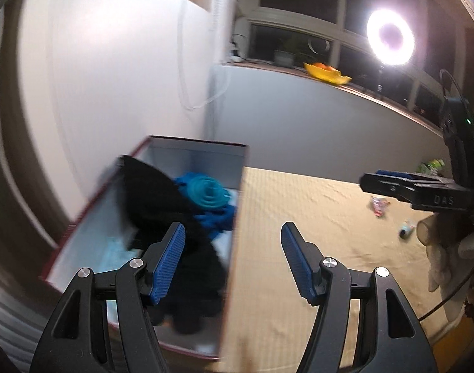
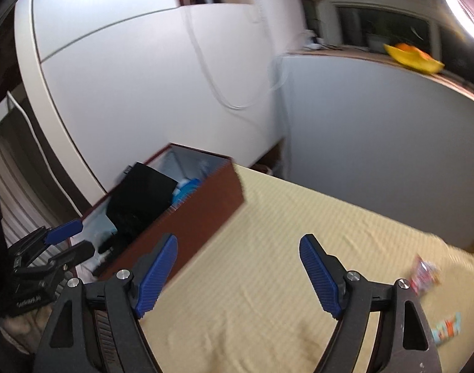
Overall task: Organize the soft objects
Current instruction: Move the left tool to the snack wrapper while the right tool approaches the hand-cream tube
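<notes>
Both sets of jaws stood released and empty: left gripper (image 1: 233, 258), right gripper (image 2: 238, 275). Black cloth (image 1: 162, 199) and blue cloth (image 1: 209, 199) lay in the box (image 1: 237, 217). Best swung next toward the small packets (image 2: 425, 275) on the surface (image 2: 268, 279), approached low.

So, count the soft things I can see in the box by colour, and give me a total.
Black cloth: 1
Blue and teal bundle: 1
Pale blue piece: 1
Total: 3 visible in the box; more may lie hidden underneath.
</notes>
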